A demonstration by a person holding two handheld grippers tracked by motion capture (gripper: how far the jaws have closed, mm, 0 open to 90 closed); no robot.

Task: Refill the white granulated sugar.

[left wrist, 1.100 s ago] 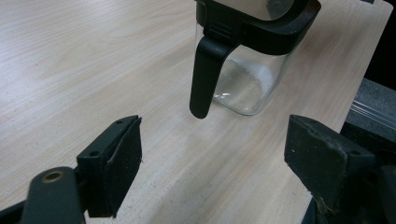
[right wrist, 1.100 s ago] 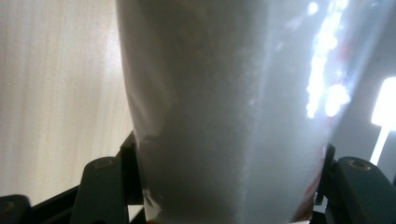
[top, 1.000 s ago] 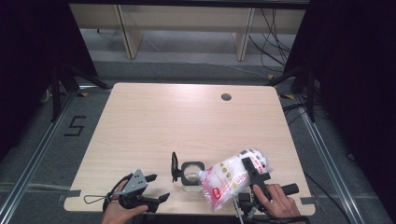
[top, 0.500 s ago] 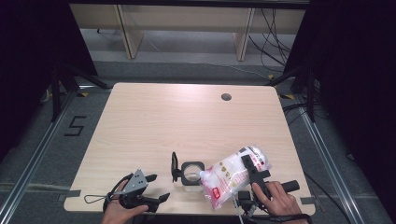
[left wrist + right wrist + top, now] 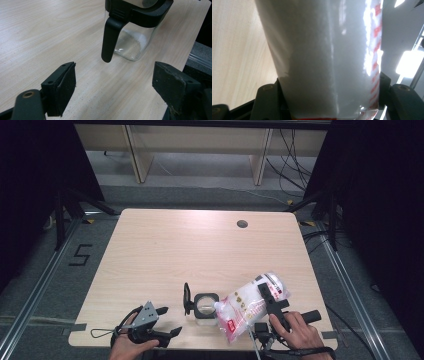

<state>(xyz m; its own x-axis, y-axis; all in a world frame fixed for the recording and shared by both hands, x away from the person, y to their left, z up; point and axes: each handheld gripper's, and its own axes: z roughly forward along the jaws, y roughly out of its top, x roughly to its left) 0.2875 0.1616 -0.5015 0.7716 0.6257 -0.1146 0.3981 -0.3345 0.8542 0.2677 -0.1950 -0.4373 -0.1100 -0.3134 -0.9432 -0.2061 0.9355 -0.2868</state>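
Two tools in play. Our right tool (image 5: 267, 296) is clamped on the white bag (image 5: 250, 307), tilted w/ one corner at the mouth of the glass jar (image 5: 205, 306) near the worktop (image 5: 200, 250) front edge. Vs. a sec ago the bag sits a touch lower and closer to the jar, so we judge the pour is being lined up or just starting; a little white stuff already lies in the jar. Left tool (image 5: 165, 322) rests w/ jaws apart, empty, just beside the jar's handle (image 5: 110, 40).
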